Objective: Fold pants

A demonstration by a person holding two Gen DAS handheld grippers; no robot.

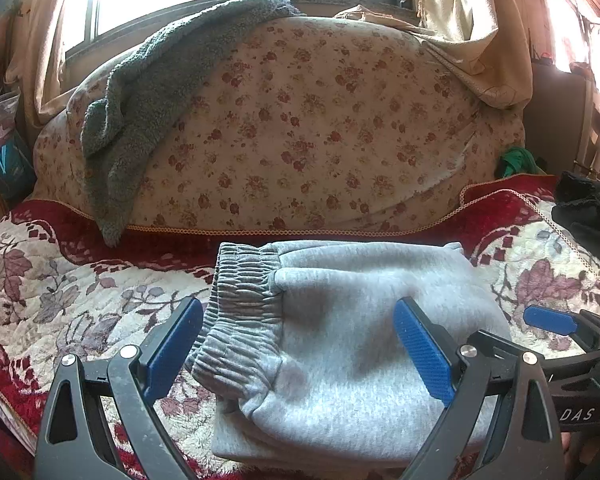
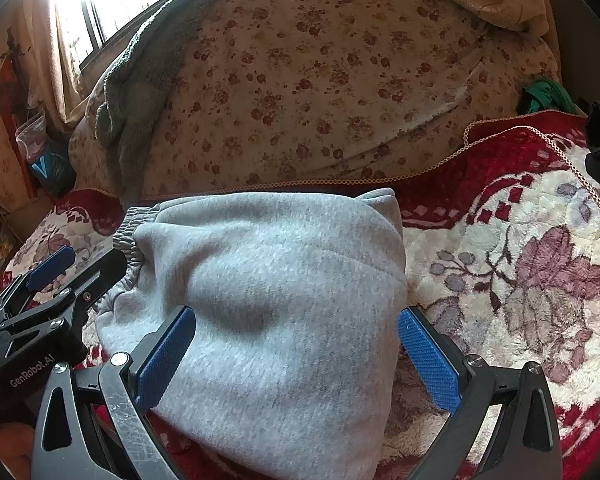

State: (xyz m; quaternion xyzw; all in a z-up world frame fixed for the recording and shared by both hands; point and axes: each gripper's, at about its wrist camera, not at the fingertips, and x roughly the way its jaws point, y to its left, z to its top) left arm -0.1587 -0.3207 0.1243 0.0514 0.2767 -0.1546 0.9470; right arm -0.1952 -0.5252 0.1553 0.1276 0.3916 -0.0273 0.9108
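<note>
The grey sweatpants (image 1: 340, 340) lie folded into a compact stack on the red and cream floral blanket (image 1: 52, 280), with the ribbed elastic waistband (image 1: 240, 312) at the left. My left gripper (image 1: 300, 344) is open, its blue pads on either side of the stack's near part, holding nothing. In the right wrist view the pants (image 2: 268, 300) fill the middle. My right gripper (image 2: 296, 352) is open over the stack's near right part, empty. The right gripper also shows in the left wrist view (image 1: 560, 324), and the left gripper in the right wrist view (image 2: 60, 272).
A floral sofa back (image 1: 300, 128) rises behind the pants, with a grey fleece blanket (image 1: 140, 112) draped over its left side. A green cloth (image 1: 516, 162) and a black garment (image 1: 588, 212) lie at the right. Curtains (image 1: 476, 20) and windows stand behind.
</note>
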